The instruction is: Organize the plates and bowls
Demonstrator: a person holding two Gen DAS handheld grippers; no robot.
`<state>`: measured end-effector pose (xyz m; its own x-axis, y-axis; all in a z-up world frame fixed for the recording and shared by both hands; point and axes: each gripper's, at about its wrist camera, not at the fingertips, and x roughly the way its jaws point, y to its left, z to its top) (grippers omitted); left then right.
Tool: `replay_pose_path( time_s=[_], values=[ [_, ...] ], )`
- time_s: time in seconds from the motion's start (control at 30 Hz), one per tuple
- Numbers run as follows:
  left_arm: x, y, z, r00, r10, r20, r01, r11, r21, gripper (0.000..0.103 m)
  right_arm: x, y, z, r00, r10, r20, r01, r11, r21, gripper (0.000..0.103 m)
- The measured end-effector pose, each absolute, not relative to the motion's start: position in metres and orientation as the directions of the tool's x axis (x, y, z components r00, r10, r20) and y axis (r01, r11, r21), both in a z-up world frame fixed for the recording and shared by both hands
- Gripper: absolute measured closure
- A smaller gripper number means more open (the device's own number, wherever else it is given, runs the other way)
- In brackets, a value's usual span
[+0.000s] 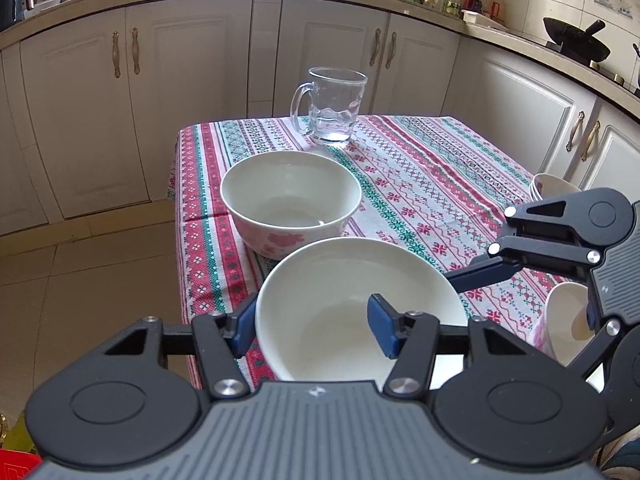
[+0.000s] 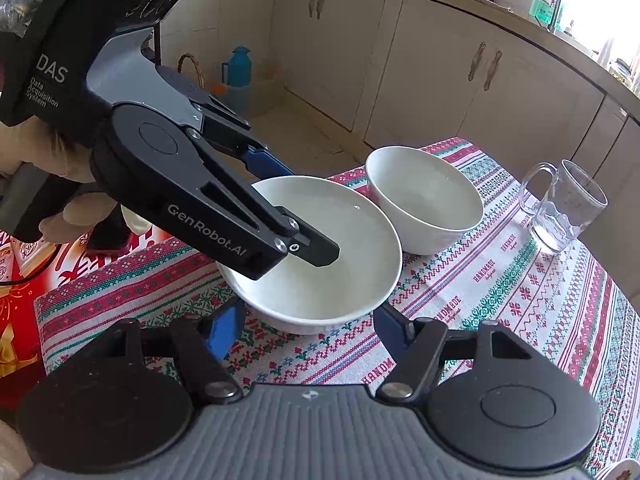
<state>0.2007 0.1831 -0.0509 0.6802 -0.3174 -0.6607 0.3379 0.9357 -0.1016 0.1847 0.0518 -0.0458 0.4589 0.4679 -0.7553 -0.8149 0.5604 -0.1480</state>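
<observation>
From the left wrist I see my left gripper [image 1: 316, 328] clamped on the near white bowl's [image 1: 340, 292] rim, one pad inside; a floral bowl [image 1: 290, 204] and glass mug [image 1: 332, 106] stand empty beyond on the worktop [image 1: 440, 184]; from the right wrist, my right gripper [image 2: 308, 320] is clamped around the same bowl [image 2: 320, 280]; a hand [image 2: 60, 184] holds the left tool.
</observation>
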Motion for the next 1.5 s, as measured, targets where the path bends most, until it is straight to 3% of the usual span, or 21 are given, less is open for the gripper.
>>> replay_pose_path(
  time_s=[0.97, 1.5],
  values=[
    [0.145, 0.110, 0.010, 0.702, -0.371, -0.608, 0.431, 0.901, -0.053, 0.046, 0.129, -0.021, 0.006, 0.534, 0.489, -0.690, -0.769, 0.620, -0.156, 0.028],
    [0.124, 0.057, 0.000, 0.651, -0.438, -0.620, 0.506, 0.859, -0.075, 0.046, 0.091, -0.072, 0.003, 0.573, 0.431, -0.697, -0.712, 0.683, -0.162, 0.028]
  ],
)
